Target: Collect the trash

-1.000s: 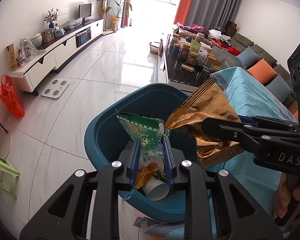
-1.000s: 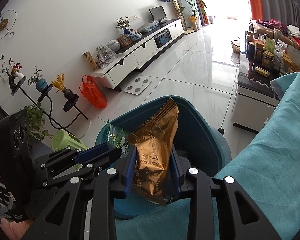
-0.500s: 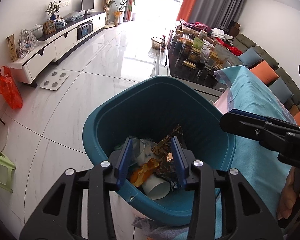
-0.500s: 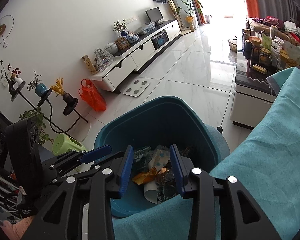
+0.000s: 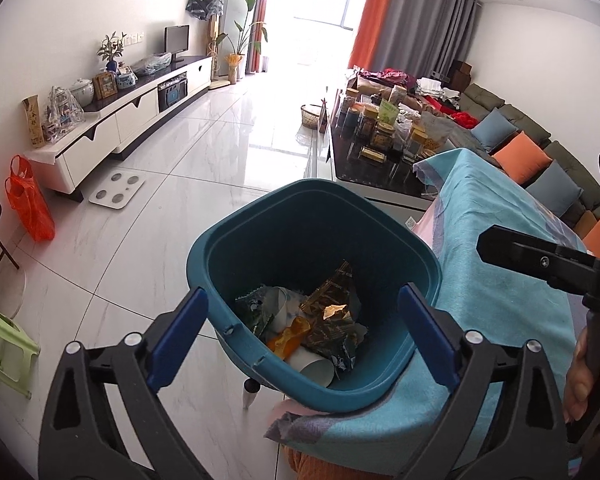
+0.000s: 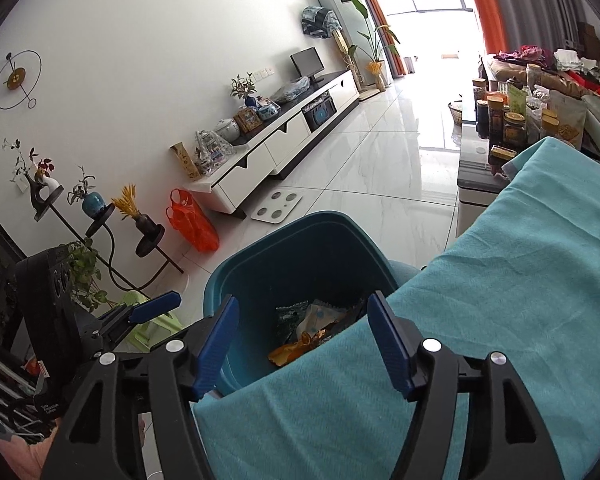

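Below, both tools [image 5: 304, 328] [image 6: 302, 344] are opening, empty; the gold wrapper [image 5: 332, 320] lies crumpled in the upright bin [image 5: 236, 240].

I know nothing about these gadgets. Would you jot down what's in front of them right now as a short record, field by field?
setting: living room, glossy tiled floor
bin: teal trash bin beside a table with a teal cloth
bin contents: gold wrapper, green wrapper, paper cup, orange scrap
left gripper: jaws opening above the bin, nothing between them
right gripper: jaws opening over the cloth edge and bin, nothing held
nearby: orange bag, green stool
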`<state>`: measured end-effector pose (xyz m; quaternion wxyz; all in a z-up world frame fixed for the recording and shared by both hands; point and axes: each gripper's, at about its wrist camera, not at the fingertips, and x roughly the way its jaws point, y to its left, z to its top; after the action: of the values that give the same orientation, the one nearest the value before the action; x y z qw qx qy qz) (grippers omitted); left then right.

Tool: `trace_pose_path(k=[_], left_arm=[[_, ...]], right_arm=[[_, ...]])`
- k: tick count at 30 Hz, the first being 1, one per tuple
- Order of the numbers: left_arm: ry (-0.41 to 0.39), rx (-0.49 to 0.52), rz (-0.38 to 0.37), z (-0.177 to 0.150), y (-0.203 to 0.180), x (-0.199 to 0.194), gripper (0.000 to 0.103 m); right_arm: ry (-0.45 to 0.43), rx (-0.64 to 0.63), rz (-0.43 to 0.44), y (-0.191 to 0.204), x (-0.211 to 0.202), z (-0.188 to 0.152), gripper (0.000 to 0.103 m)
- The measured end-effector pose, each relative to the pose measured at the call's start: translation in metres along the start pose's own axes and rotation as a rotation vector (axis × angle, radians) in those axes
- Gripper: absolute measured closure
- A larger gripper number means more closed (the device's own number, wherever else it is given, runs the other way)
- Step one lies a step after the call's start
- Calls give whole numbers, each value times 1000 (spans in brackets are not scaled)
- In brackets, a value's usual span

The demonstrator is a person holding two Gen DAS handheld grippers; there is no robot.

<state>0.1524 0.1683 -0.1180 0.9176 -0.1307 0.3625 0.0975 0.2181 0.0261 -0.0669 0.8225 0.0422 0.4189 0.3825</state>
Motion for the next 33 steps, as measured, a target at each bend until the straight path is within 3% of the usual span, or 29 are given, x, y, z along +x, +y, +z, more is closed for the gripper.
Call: trace_pose_path(k=[11,16,27,33], left_arm=[[-119,50,-8,-21,-42,-57,6],[-184,80,-21,-38,-71,-80,6],[-325,245,-106,-67,-170,-114,6],[-375,289,-108,-78,-219,-119,6]], right_arm=[[-140,-10,-51,-1,-64,-45,15],[-216,-21,-161,-4,-98,-74,7],[-454,77,-461,-38,-187,-137,7],[-529,119,-593,-49,-224,-168,7]])
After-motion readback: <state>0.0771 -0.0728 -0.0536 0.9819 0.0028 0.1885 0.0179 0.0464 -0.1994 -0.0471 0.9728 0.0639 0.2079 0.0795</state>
